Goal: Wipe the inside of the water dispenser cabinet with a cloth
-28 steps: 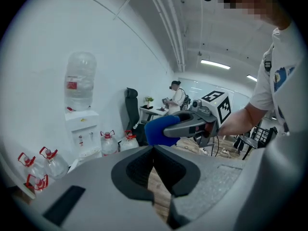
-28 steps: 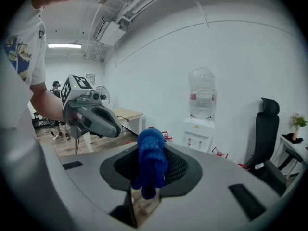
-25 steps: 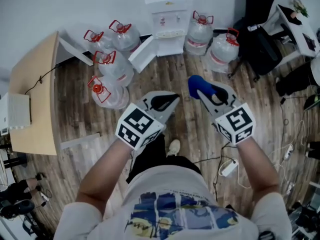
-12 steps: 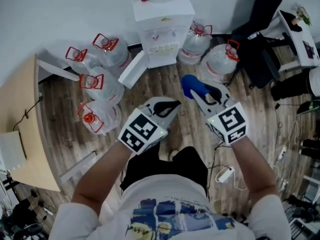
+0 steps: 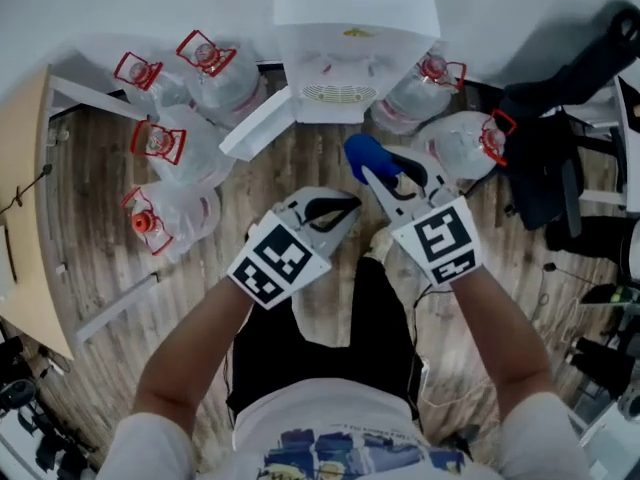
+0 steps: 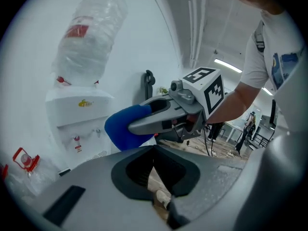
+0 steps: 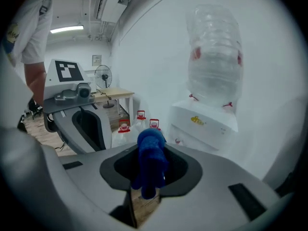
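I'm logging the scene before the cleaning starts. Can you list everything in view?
water dispenser: one, white, against the wall, top centre
cabinet door: one, white, swung open at the dispenser's left
bottle: one, clear, inverted on the dispenser
water jugs: six, clear with red caps, on the floor; four left of the dispenser, two right
blue cloth: one, in the right gripper
table: one, light wood, far left
floor: wood planks
left gripper: grey, jaws together, empty
right gripper: grey, shut on the cloth
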Motion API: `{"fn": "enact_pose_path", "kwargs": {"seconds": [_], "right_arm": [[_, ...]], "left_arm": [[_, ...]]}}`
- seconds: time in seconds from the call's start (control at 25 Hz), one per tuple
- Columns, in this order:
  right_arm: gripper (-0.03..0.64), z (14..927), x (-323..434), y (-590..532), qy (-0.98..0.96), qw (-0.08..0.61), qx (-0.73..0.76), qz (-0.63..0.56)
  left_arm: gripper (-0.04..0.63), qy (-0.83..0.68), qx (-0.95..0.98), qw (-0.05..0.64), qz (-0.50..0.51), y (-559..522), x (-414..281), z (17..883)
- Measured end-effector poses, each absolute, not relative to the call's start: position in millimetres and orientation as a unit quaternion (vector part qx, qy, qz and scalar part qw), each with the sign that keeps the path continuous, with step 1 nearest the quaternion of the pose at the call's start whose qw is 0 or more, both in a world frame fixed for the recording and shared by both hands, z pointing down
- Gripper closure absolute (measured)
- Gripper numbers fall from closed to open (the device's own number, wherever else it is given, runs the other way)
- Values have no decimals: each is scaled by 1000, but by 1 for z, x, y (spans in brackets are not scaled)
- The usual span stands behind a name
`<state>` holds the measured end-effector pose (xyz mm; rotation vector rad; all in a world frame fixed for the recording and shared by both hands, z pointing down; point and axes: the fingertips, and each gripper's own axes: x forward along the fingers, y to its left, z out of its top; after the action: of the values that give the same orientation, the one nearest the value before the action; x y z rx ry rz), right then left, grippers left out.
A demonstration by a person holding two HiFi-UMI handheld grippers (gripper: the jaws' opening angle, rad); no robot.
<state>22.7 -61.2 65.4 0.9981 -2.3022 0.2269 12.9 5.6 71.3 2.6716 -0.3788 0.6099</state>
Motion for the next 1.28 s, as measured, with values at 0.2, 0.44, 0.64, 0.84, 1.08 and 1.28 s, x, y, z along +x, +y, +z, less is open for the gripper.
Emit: {"fn": "enact_pose_path", "kwargs": {"seconds": [0.2, 0.44, 0.64, 0.84, 1.08, 1.28], "right_arm": [[514, 150, 60, -102, -880, 327, 336, 69], [514, 268, 86, -135, -882, 345, 319, 41], [514, 383, 82, -157, -877, 346, 333, 17], [514, 483, 73, -193, -874, 332, 355, -14], [514, 574, 69, -243, -865, 331, 372, -64], [515, 633, 63, -275, -857, 337, 380, -89]], "left_arm": [[594, -162, 942, 209, 206, -27, 53, 138], [594, -148, 944, 232, 185, -41, 77, 231], [592, -136, 945, 238, 179, -63, 82, 320], [594, -138, 947, 228, 181, -91, 75, 397], [594, -130, 953, 216, 169, -119, 62, 472], [594, -93, 958, 224, 151, -123, 64, 517]]}}
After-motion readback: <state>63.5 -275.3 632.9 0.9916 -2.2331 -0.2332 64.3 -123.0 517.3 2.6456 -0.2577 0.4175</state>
